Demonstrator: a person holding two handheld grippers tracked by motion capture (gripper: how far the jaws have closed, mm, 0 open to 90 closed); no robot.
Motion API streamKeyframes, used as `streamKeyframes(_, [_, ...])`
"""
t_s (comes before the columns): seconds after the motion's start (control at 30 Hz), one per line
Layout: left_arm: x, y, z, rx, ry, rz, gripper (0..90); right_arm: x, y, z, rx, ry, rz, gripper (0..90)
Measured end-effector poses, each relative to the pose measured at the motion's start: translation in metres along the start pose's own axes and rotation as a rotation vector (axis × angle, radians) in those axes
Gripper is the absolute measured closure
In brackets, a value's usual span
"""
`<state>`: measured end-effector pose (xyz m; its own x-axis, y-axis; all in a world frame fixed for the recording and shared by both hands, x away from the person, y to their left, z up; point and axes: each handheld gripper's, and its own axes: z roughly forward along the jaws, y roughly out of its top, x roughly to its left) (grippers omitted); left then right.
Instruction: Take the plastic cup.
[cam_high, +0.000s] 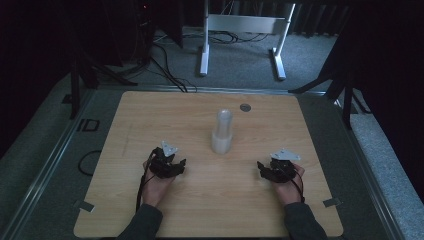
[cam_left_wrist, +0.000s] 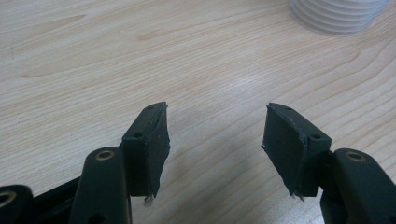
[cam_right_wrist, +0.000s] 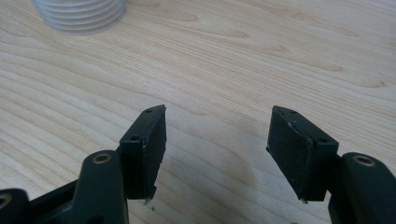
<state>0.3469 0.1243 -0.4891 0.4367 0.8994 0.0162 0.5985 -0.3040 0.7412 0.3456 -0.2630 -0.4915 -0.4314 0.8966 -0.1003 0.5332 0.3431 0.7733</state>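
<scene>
- Wooden tabletop (cam_high: 150, 120) with rounded corners sits on a grey carpeted floor (cam_high: 240, 55), dark curtains closing the room in at both sides.
- Only the high view takes in the surroundings: black cables (cam_high: 165, 70) trailing over the floor at back left, a white frame stand (cam_high: 245, 30) behind the table, and a small grey disc (cam_high: 245, 107) set in the tabletop near its far edge.
- From the high view, the left gripper (cam_high: 181, 164) rests on the table at front left, held in a hand with a dark sleeve, a grey three-cornered plate on top.
- Its own view shows the jaws spread apart with bare wood between them, pinching nothing.
- A stack of clear plastic cups (cam_high: 221, 131) stands upright at the table's middle, long axis vertical, mouth downward so far as can be told, between the two grippers and farther from the person than both.
- The gripper views catch just the stack's ribbed base: top right in the left gripper view (cam_left_wrist: 336, 16), top left in the right gripper view (cam_right_wrist: 79, 16).
- Front right, the right gripper (cam_high: 260, 167) lies on the table, pointing inward toward the left gripper.
- Its jaws also stand spread, nothing between them.
- Nothing lies between either gripper and the stack.
</scene>
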Motion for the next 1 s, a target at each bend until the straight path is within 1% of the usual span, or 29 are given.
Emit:
streamKeyframes(0.1, [0.000,0.000,0.000,0.001,-0.003,0.009,40.9,0.002,0.000,0.000,0.005,0.004,-0.006,37.0])
streamKeyframes(0.23, [-0.001,0.000,-0.003,-0.009,-0.003,0.024,40.7,0.004,0.001,-0.001,0.003,0.010,-0.018,36.6])
streamKeyframes(0.27, [-0.001,0.001,-0.004,-0.014,-0.007,0.020,40.8,0.005,0.002,-0.001,-0.002,0.011,-0.020,36.5])
streamKeyframes(0.3, [-0.001,0.001,-0.004,-0.019,-0.022,0.023,40.8,0.005,0.002,-0.002,-0.002,0.012,-0.022,36.2])
streamKeyframes(0.4, [-0.001,0.001,-0.004,-0.016,-0.026,0.020,40.8,0.006,0.002,-0.001,0.002,0.014,-0.027,36.0])
streamKeyframes(0.43, [-0.002,0.003,-0.003,-0.018,-0.056,0.003,40.8,0.006,0.002,-0.001,0.002,0.014,-0.027,35.9])
streamKeyframes(0.5, [-0.004,0.004,-0.002,-0.027,-0.065,0.006,41.1,0.008,0.004,-0.001,0.002,0.019,-0.030,35.5])
streamKeyframes(0.57, [-0.006,0.007,-0.003,-0.033,-0.084,0.017,41.1,0.009,0.005,-0.001,-0.002,0.021,-0.036,35.4])
streamKeyframes(0.63, [-0.006,0.007,-0.003,-0.033,-0.084,0.017,41.0,0.010,0.006,-0.002,-0.003,0.023,-0.040,35.5])
streamKeyframes(0.67, [-0.007,0.013,-0.004,-0.045,-0.116,0.025,39.8,0.011,0.008,-0.002,-0.007,0.029,-0.050,35.4])
streamKeyframes(0.73, [-0.008,0.016,-0.004,-0.047,-0.134,0.029,39.6,0.013,0.010,-0.002,-0.009,0.033,-0.056,35.5])
streamKeyframes(0.77, [-0.008,0.016,-0.004,-0.047,-0.134,0.029,38.8,0.013,0.010,-0.002,-0.009,0.033,-0.056,35.5])
streamKeyframes(0.8, [-0.009,0.020,-0.004,-0.056,-0.150,0.034,38.8,0.013,0.011,-0.002,-0.010,0.035,-0.061,35.5])
streamKeyframes(0.93, [-0.012,0.028,-0.002,-0.070,-0.160,0.060,36.4,0.017,0.015,-0.001,-0.017,0.046,-0.082,35.5])
streamKeyframes(1.0, [-0.012,0.028,-0.002,-0.070,-0.160,0.060,36.2,0.018,0.016,-0.001,-0.018,0.048,-0.086,35.5])
